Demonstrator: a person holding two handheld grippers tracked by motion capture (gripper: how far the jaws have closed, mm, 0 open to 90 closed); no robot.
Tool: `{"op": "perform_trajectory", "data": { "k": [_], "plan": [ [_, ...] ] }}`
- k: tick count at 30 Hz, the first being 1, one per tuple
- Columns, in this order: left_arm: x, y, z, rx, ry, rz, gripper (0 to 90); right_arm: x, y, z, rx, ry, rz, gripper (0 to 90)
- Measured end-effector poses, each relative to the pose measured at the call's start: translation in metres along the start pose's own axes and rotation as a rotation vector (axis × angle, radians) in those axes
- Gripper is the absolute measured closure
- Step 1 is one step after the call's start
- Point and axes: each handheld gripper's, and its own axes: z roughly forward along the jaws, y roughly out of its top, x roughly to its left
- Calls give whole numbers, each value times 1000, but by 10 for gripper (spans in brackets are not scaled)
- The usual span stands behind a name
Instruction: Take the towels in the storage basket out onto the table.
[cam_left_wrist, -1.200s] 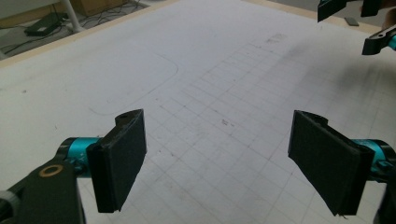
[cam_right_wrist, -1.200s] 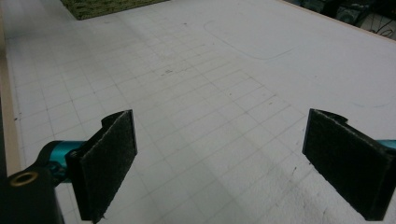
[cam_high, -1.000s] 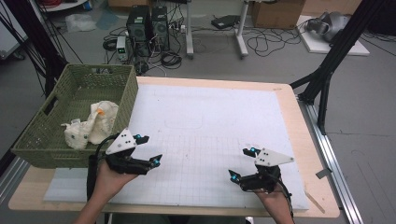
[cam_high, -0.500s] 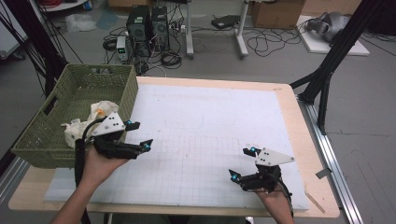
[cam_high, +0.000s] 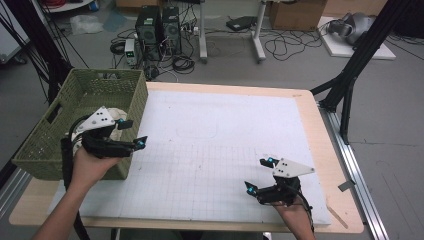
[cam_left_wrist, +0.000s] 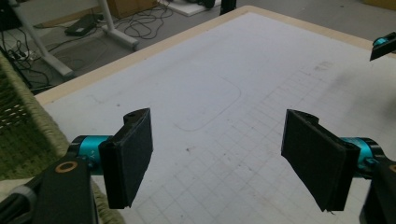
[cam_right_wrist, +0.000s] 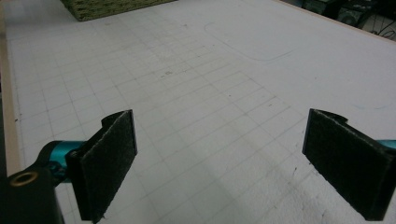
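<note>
- High view: your left gripper (cam_high: 132, 132) hangs over the near right corner of the green basket (cam_high: 47, 137), jaws apart, nothing between them. They've just been closing a touch, but they are wide apart now.
- High view: the basket sits at the table's left edge, on the white gridded mat's (cam_high: 220, 145) left margin. Pale cloth (cam_high: 119, 116) lies inside it, mostly hidden behind your left gripper's grey plate; can't tell how many pieces.
- High view: your right gripper (cam_high: 260, 175) sits low over the mat's near right part, well apart from the basket. Jaws apart, empty.
- High view: the wooden table (cam_high: 320, 130) shows as a border around the mat. Floor behind has computer towers (cam_high: 157, 25) and loose cables (cam_high: 285, 47).
- Left gripper view: both pads (cam_left_wrist: 128, 156) stand wide, only bare mat between them. The basket's woven wall (cam_left_wrist: 25, 135) fills the left edge, just beside the left jaw. A faint rounded outline (cam_left_wrist: 210, 109) is drawn on the mat ahead. One teal-tipped jaw of your right gripper (cam_left_wrist: 384, 46) pokes in at the top right.
- Right gripper view: pads (cam_right_wrist: 107, 161) wide apart, nothing held, gridded mat beneath. The basket's base (cam_right_wrist: 112, 7) shows at the top left, far across the mat. The same drawn outline (cam_right_wrist: 252, 46) runs toward the top right.
</note>
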Motion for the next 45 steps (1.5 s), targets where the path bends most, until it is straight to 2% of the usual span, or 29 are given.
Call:
{"op": "perform_trajectory", "data": {
  "k": [3,6,13,17,24,32,34,45],
  "plan": [
    [10,0,-6,1,22,-5,254,0,0,1,-4,0,-4,92],
    [20,-3,-11,9,61,5,255,0,0,1,-3,-1,-4,92],
    [45,-8,-20,14,119,-38,253,1,0,2,3,2,-3,92],
    [60,-10,-25,20,156,-50,252,0,0,2,5,3,-4,92],
    [77,-18,-29,51,213,-52,252,0,-1,1,3,2,3,92],
    [96,-28,-30,101,253,-43,265,0,-1,1,2,1,2,92],
    [98,-29,-30,106,256,-42,266,-1,-1,1,4,4,1,92],
    [111,-40,-20,209,278,-44,278,0,-1,1,5,4,-1,92]
  ]
}}
